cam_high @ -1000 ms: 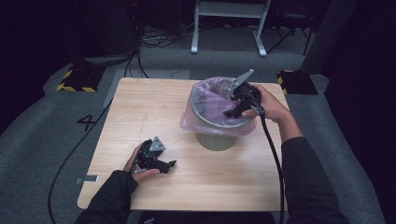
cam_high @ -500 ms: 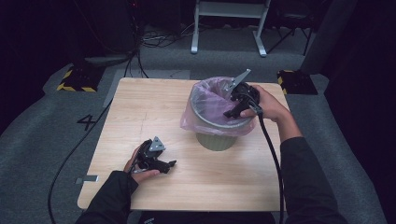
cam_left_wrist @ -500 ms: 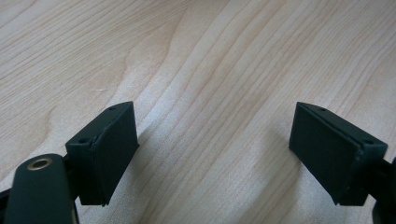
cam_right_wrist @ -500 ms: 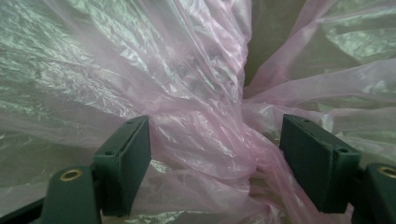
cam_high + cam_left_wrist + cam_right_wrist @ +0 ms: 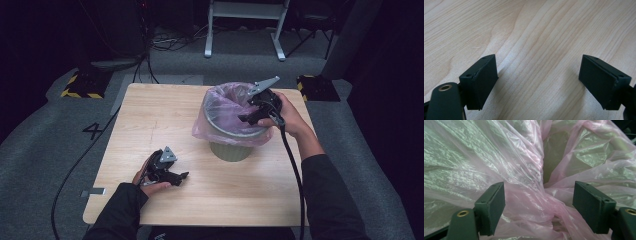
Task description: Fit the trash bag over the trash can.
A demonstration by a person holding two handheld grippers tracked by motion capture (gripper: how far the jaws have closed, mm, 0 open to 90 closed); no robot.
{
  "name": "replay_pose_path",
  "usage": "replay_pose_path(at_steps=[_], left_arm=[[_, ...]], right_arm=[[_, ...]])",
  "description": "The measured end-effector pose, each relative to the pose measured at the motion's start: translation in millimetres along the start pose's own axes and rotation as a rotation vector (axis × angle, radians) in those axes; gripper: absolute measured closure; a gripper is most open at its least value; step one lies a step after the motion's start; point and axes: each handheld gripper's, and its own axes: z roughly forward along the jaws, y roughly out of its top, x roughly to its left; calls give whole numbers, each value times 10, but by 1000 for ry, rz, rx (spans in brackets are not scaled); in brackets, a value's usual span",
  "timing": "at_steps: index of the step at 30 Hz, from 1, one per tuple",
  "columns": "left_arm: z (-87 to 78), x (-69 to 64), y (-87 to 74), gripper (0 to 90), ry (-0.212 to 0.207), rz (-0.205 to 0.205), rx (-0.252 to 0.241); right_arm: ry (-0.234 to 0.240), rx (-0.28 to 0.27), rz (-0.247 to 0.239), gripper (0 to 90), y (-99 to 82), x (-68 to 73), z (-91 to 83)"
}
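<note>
The thin pink plastic liner bag (image 5: 227,107) is lining a round grey bin (image 5: 231,149) (centre-right of the high view); the right gripper (image 5: 252,116) is hovering inside, fingers spread, pinching nothing. The left gripper (image 5: 172,176) is resting on the pale wooden bench (image 5: 150,115) at lower left, fingers spread.

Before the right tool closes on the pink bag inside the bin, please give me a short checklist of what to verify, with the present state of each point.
1. Right tool open: ok, jaws stand wide.
2. Pink bag between its jaws: ok, a bunched fold lies there; pads not pressing it.
3. Bag over the rim of the bin: ok on the near side; far side cannot tell.
4. Bin upright on the table: ok.
5. Left tool open and holding nothing: ok, it is low over bare wood.
6. Anything inside the bag: cannot tell.
</note>
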Motion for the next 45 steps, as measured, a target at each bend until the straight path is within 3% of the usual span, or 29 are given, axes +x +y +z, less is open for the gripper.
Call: replay_pose_path(at_steps=[5, 14, 22, 33, 42, 45], left_arm=[[0, -1, 0, 150, 0, -1, -1], [0, -1, 0, 150, 0, -1, -1], [0, -1, 0, 150, 0, 0, 0], [0, -1, 0, 150, 0, 0, 0], [-5, -9, -7, 153, 5, 0, -3], [-8, -10, -8, 154, 7, 1, -3]], right_arm=[[-16, -22, 17, 253, -6, 9, -26], [-23, -120, 57, 243, -11, 6, -215], [-54, -115, 33, 215, -54, 75, -363], [-87, -168, 38, 188, -163, 163, -536], [-107, -239, 81, 186, -349, 183, -768], [-120, -240, 78, 188, -407, 205, -824]])
